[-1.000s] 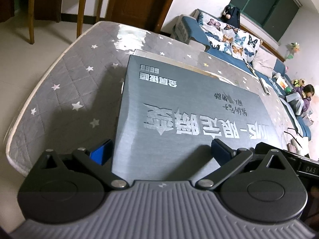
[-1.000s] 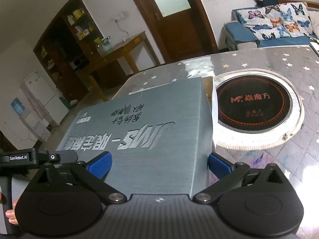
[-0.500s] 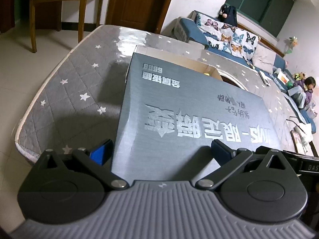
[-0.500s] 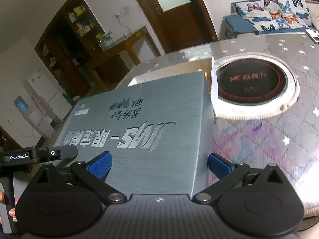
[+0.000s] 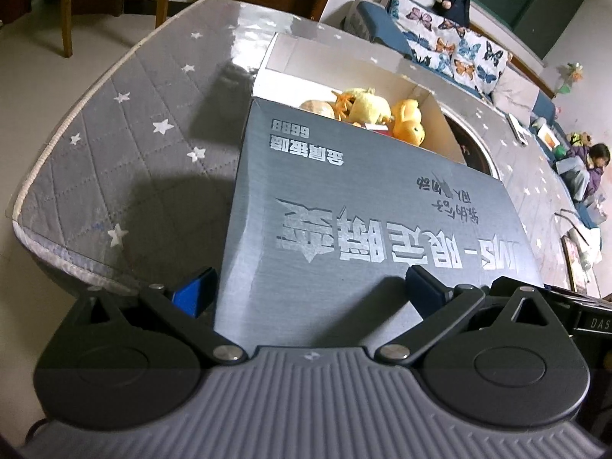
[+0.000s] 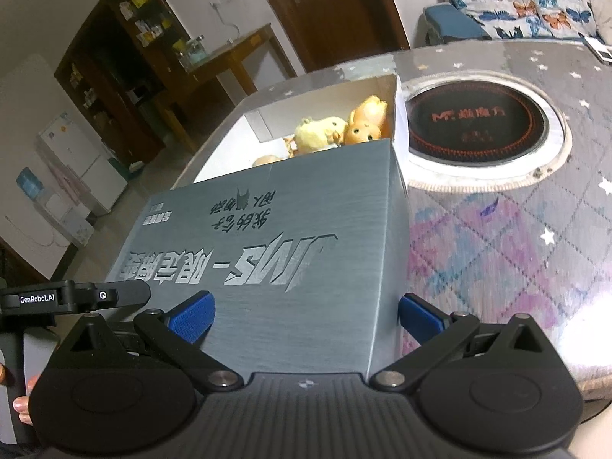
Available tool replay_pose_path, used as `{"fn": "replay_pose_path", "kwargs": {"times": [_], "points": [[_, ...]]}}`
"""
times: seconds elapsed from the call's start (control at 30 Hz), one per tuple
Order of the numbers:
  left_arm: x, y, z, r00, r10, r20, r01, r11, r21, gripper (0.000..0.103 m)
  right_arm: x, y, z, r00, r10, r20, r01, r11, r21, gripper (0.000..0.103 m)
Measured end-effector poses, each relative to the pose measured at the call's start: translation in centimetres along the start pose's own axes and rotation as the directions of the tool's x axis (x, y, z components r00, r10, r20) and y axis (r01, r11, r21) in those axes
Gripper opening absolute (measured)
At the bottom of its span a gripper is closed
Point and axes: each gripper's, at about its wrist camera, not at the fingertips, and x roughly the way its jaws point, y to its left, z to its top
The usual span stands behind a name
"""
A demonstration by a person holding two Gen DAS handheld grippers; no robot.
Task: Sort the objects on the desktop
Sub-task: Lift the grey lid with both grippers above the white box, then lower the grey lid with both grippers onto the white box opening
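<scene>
Both tongs grip the near edge of the grey lid [image 5: 367, 222], one at each near corner. The left tongs [image 5: 310, 287] are set wide across the lid's left corner, pads on either side of it. The right tongs [image 6: 304, 315] are set equally wide across its right corner, one pad on top and one against the side wall.

Change since half a second ago: the lid then hid the box beyond the tongs almost entirely. Now its far edge sits nearer the tongs, exposing the open white box [image 6: 244, 130] and the yellow plush toys [image 5: 367, 105] inside it, directly ahead of both tongs.

Meaning for the task: the toys appear already sorted into the box. Whether the lid is coming off or being lined up to close cannot be told. The round black cooktop [image 6: 474, 122] lies ahead and right of the right tongs, beside the box.
</scene>
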Motion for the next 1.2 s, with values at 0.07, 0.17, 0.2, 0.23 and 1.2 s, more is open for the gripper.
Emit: {"fn": "replay_pose_path", "kwargs": {"times": [0.07,0.17,0.2,0.23,1.2], "points": [[0.4,0.1,0.0,1.000,0.005,-0.017,-0.005,1.000,0.001,0.103,0.3,-0.2,-0.1,1.000,-0.001,-0.012,0.001,1.000,0.005,0.103],[0.8,0.1,0.0,0.999,0.009,-0.040,-0.009,1.000,0.004,0.103,0.7,-0.5,-0.2,0.999,-0.002,-0.032,0.002,1.000,0.018,0.103],[1.0,0.1,0.0,0.999,0.012,-0.046,-0.012,1.000,0.004,0.103,0.8,-0.7,-0.2,0.999,-0.002,-0.040,0.003,1.000,0.022,0.103],[1.1,0.1,0.1,0.999,0.014,-0.050,-0.014,1.000,0.006,0.103,1.0,-0.8,-0.2,0.999,-0.002,-0.047,0.003,1.000,0.027,0.103],[2.9,0.1,0.9,0.992,0.019,-0.126,-0.016,1.000,0.021,0.103,2.5,-1.8,0.0,0.996,-0.012,-0.092,0.017,0.998,0.054,0.103]]}}
